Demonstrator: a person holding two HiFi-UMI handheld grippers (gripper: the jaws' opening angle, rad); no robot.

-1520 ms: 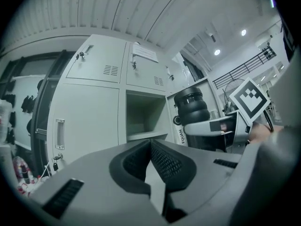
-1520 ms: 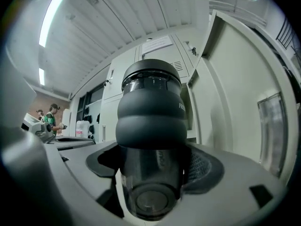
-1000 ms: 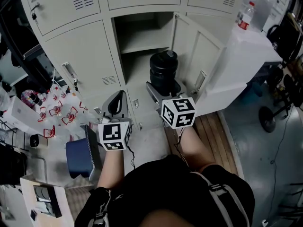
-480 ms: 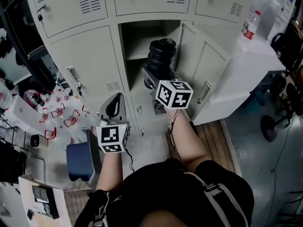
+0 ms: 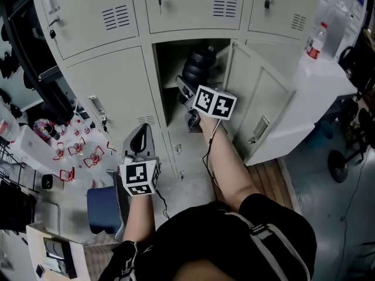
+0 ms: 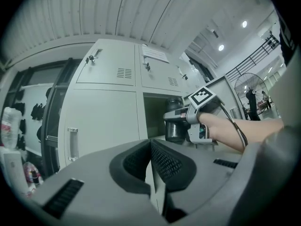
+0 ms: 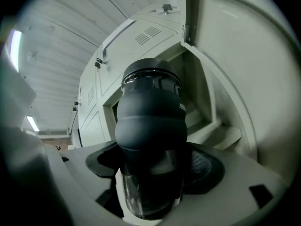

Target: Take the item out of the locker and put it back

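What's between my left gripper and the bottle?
Nothing: the left gripper view shows a bare stretch from the left gripper to the bottle, with lockers behind.

Only white letters (image 7: pixel 182 107) beginning "FRE" are legible, on the black bottle (image 7: pixel 150 126).

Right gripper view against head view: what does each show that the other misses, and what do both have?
Only the right gripper view: the right gripper with its pads clamped on the clear lower part of the black bottle, and white lettering on the bottle's dark sleeve. Only the head view: the left gripper held low, a blue container on the floor, and a plastic bottle on a white cabinet. Both: the black bottle at the open locker, with the locker door swung open.
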